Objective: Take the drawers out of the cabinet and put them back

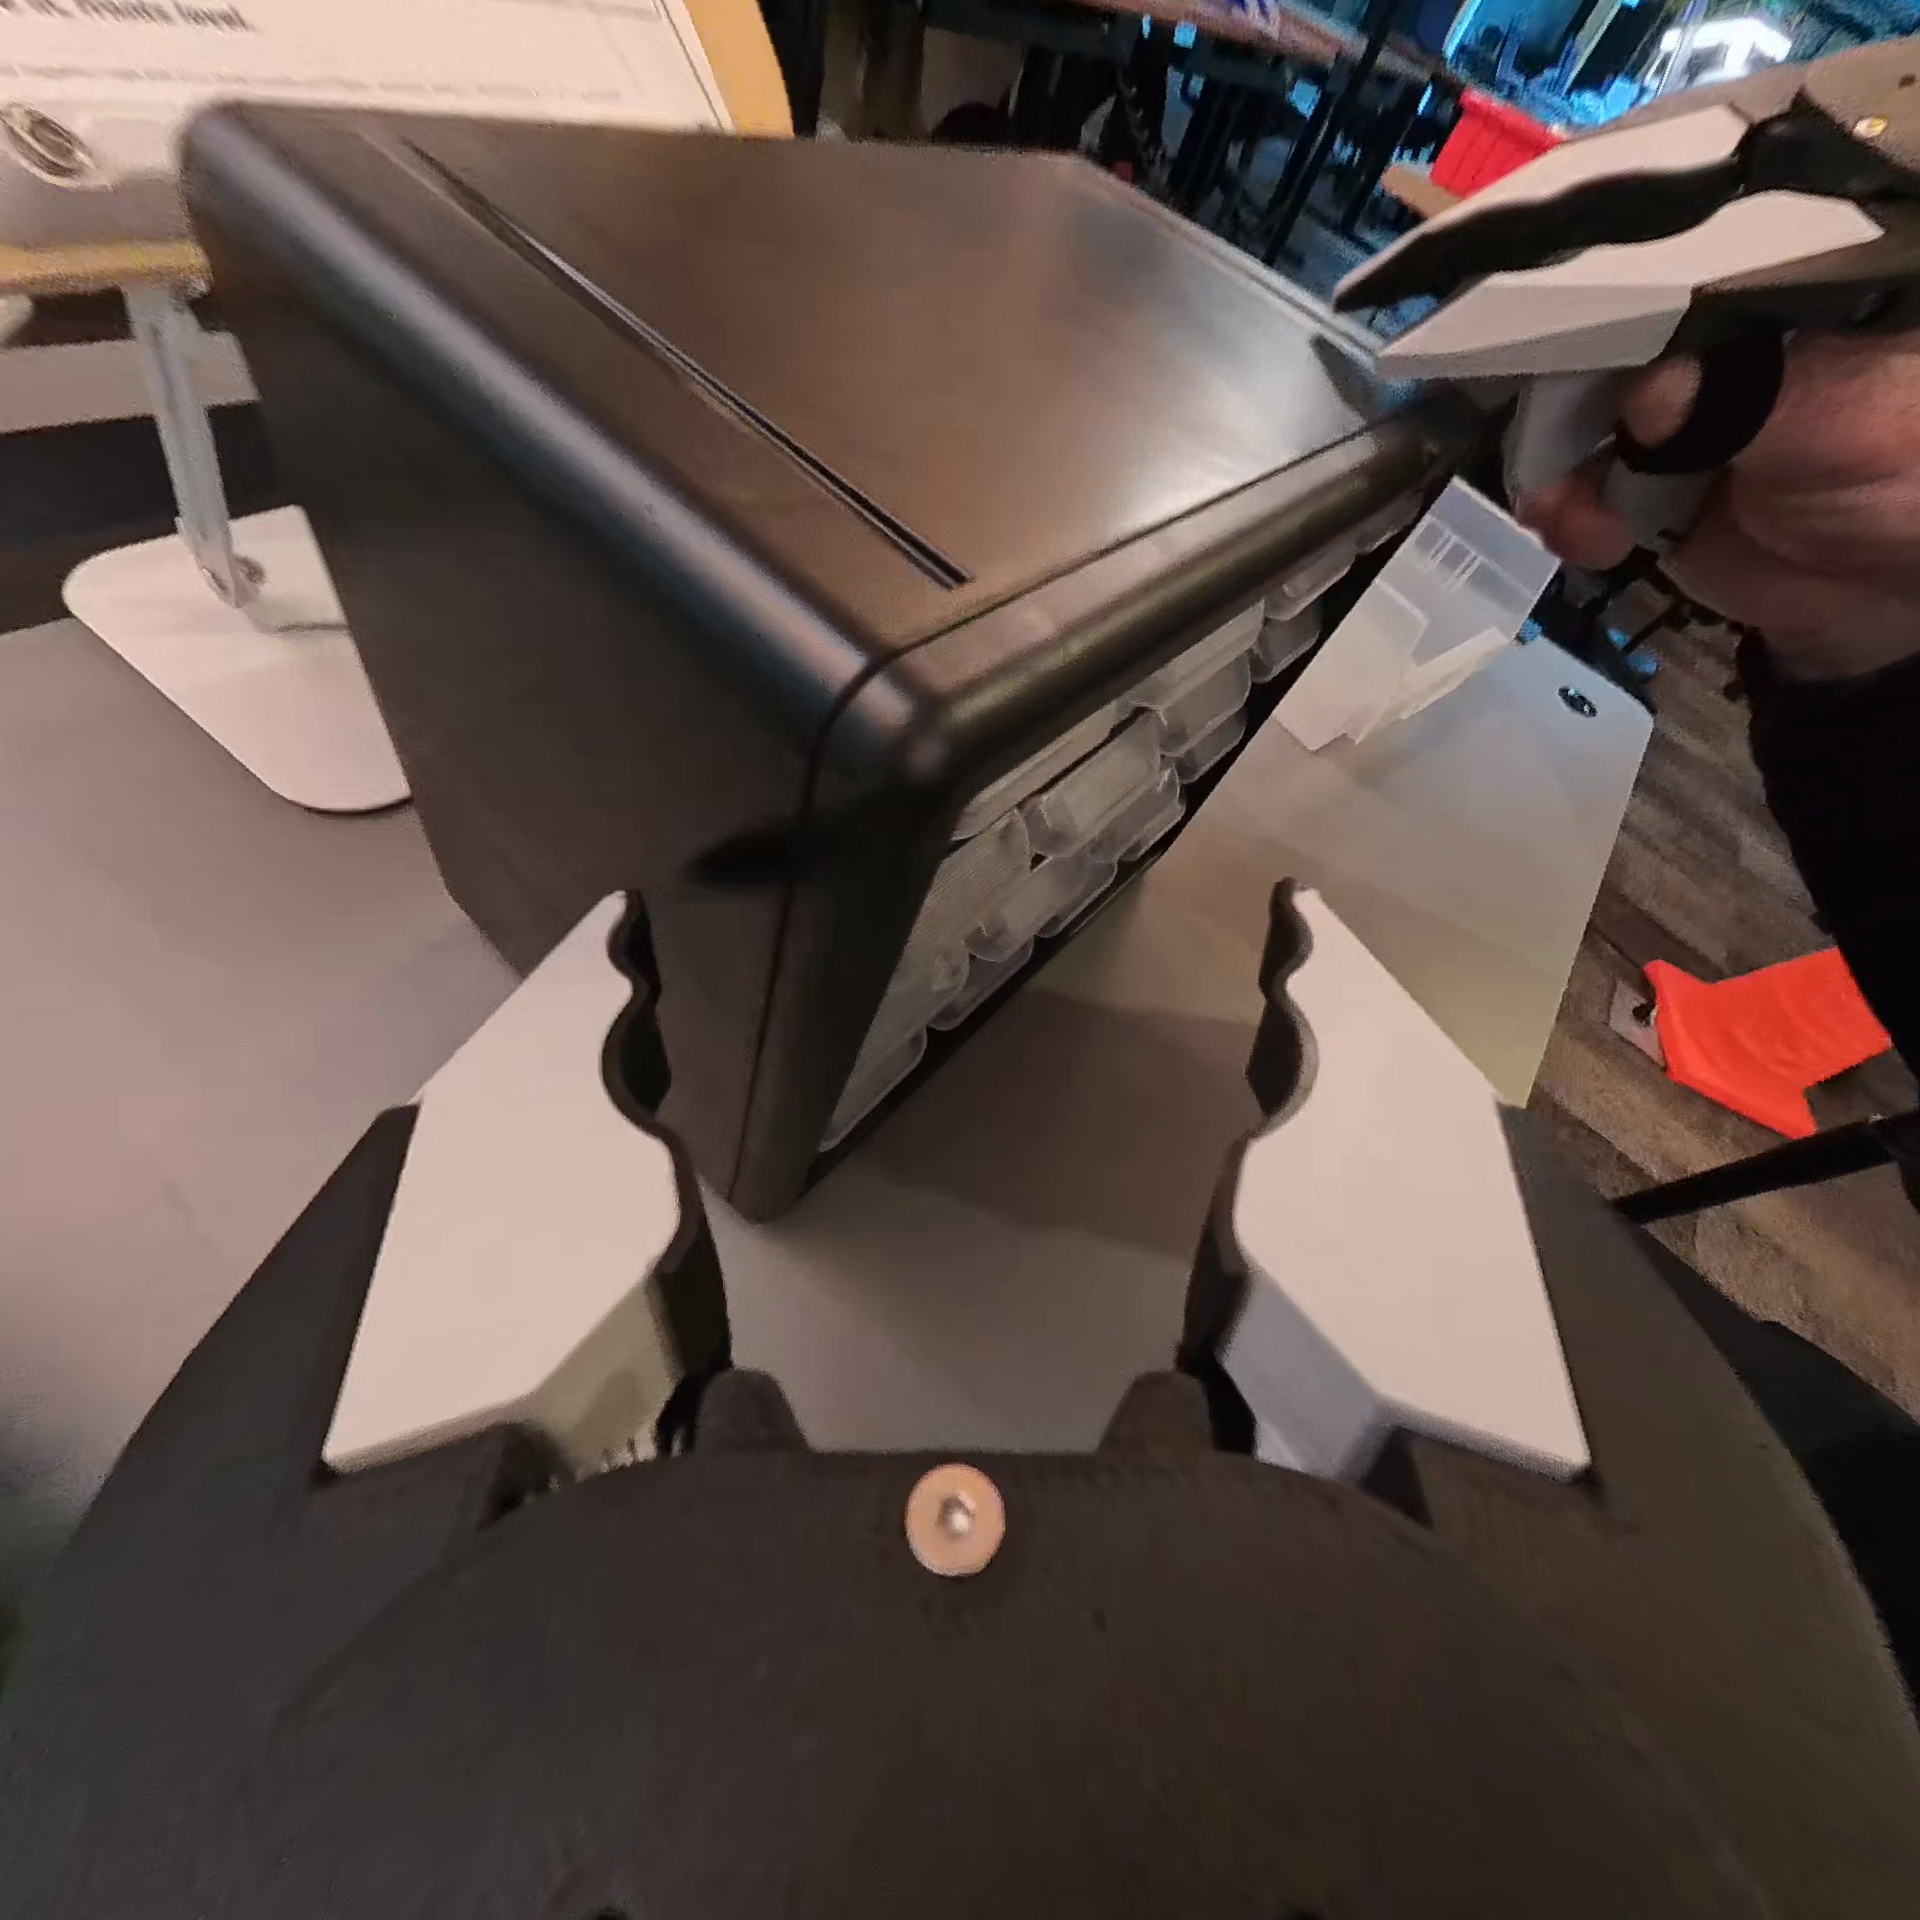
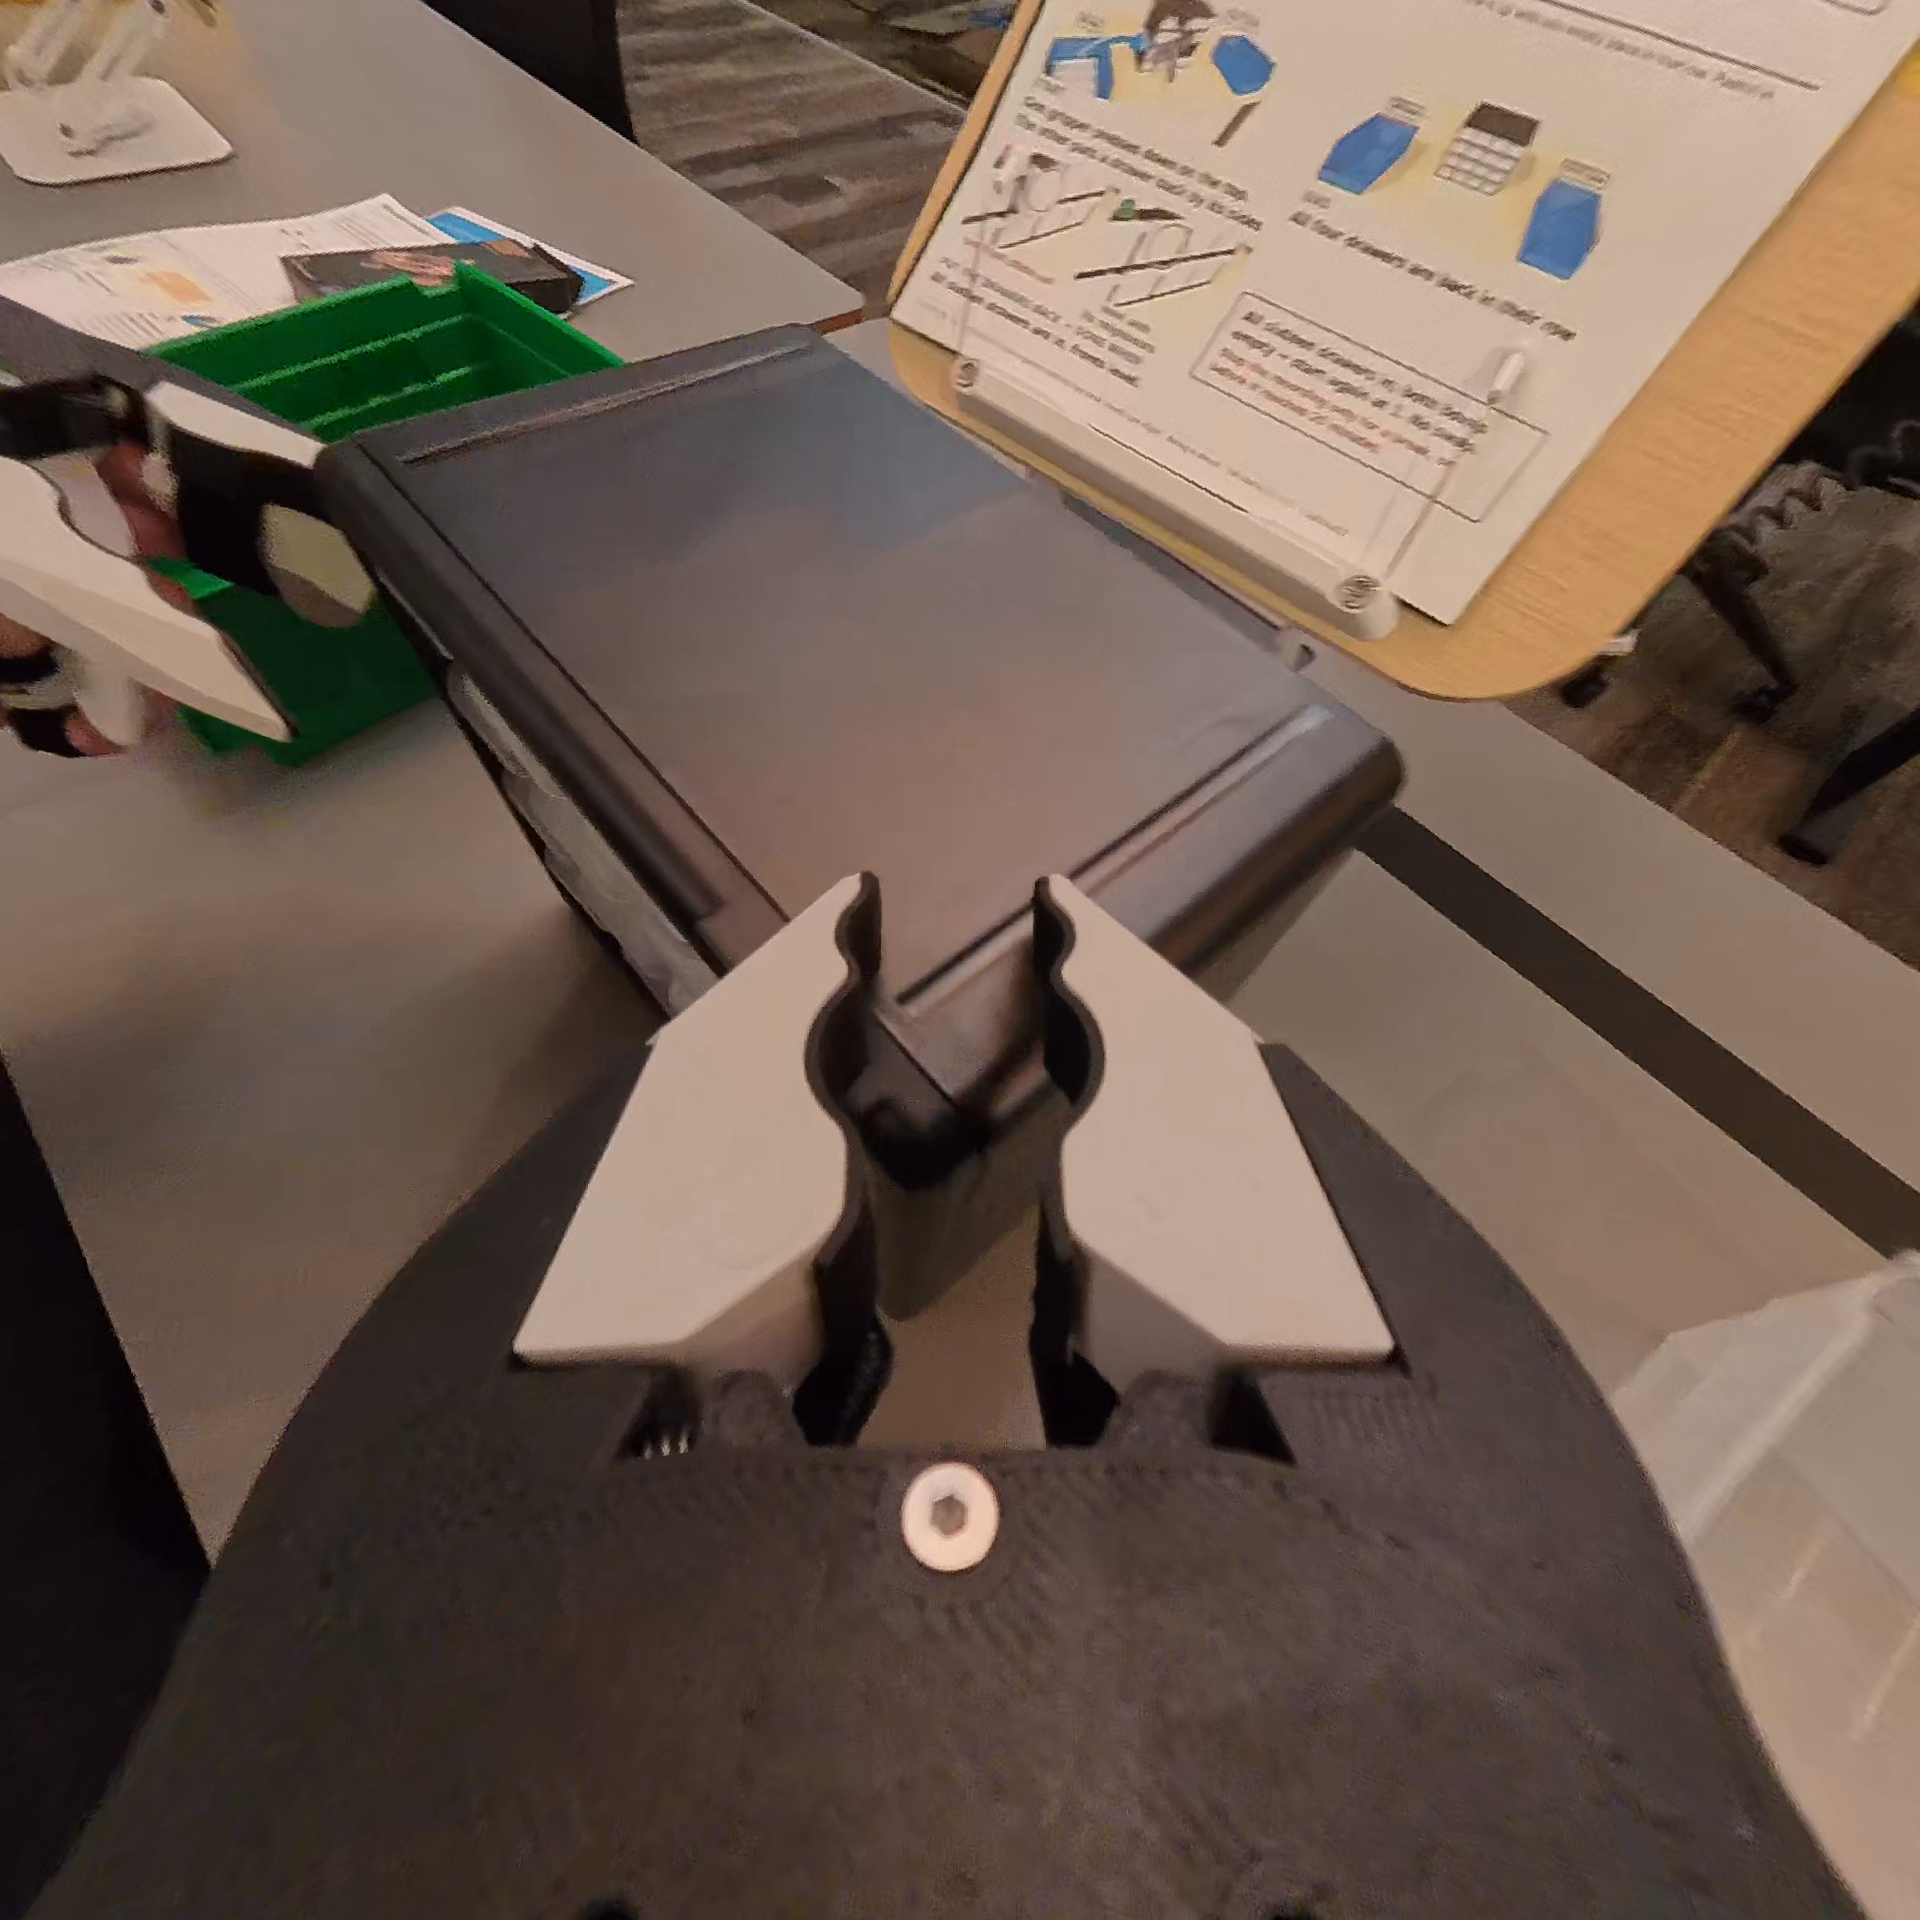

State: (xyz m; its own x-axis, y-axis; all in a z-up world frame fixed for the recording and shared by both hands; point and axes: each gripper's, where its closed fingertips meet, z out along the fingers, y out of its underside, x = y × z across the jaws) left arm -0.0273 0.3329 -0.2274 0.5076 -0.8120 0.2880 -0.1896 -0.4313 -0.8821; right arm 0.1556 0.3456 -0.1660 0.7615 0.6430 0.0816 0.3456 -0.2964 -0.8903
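Observation:
The black cabinet (image 1: 883, 343) stands on the grey table with clear drawers (image 1: 1091, 790) in its front face. My left gripper (image 1: 956, 935) is open wide, and the cabinet's near lower corner sits between its fingers without touching them. In the right wrist view the left gripper (image 2: 301, 592) is at the cabinet's (image 2: 831, 623) far end. My right gripper (image 2: 956, 883) is open with a narrow gap, over the cabinet's top near corner. It also shows in the left wrist view (image 1: 1371, 327), resting on the top edge. One clear drawer (image 1: 1434, 623) lies out on the table, also visible in the right wrist view (image 2: 1787, 1507).
A green tray (image 2: 416, 343) and papers (image 2: 208, 260) lie behind the cabinet's left end. An instruction board (image 2: 1351, 260) on a stand (image 1: 229, 665) leans over the back. A dark gap (image 2: 1610, 987) runs between tables. An orange object (image 1: 1766, 1029) lies on the floor.

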